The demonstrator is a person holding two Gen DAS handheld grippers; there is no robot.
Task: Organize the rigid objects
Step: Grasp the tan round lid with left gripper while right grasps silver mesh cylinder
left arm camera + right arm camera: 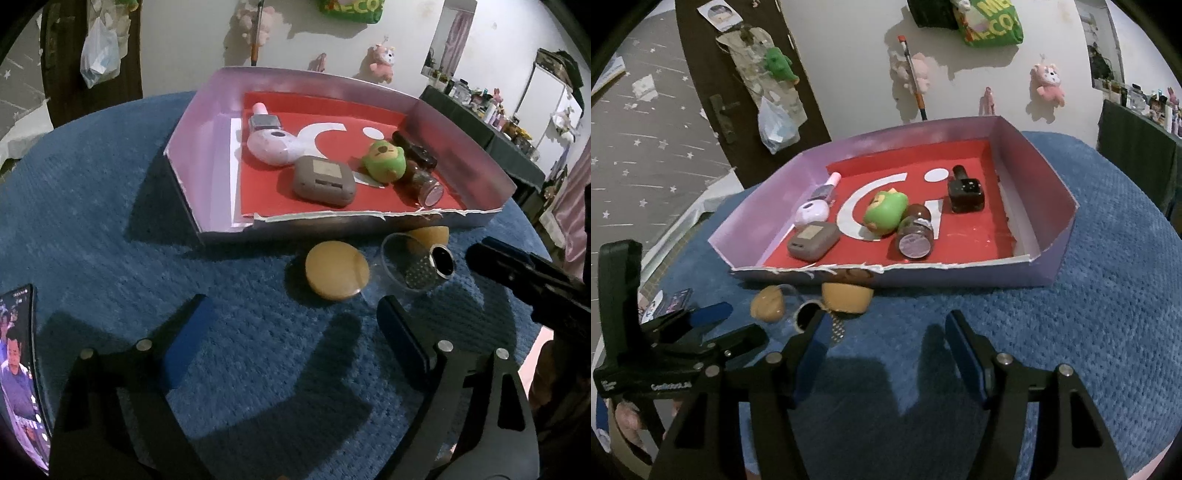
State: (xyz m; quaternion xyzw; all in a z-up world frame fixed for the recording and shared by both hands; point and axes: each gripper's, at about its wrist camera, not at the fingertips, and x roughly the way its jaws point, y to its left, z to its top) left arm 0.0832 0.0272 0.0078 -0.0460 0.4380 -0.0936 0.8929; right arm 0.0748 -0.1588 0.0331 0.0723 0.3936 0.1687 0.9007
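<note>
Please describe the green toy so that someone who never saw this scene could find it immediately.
Start at the shallow purple box with a red floor, standing on the blue cloth. Near the middle of that floor lies a small green plush toy, touching a dark brown jar that lies on its side. It is the only green, soft-looking thing there; its neighbours are grey, pink or brown hard items.
</note>
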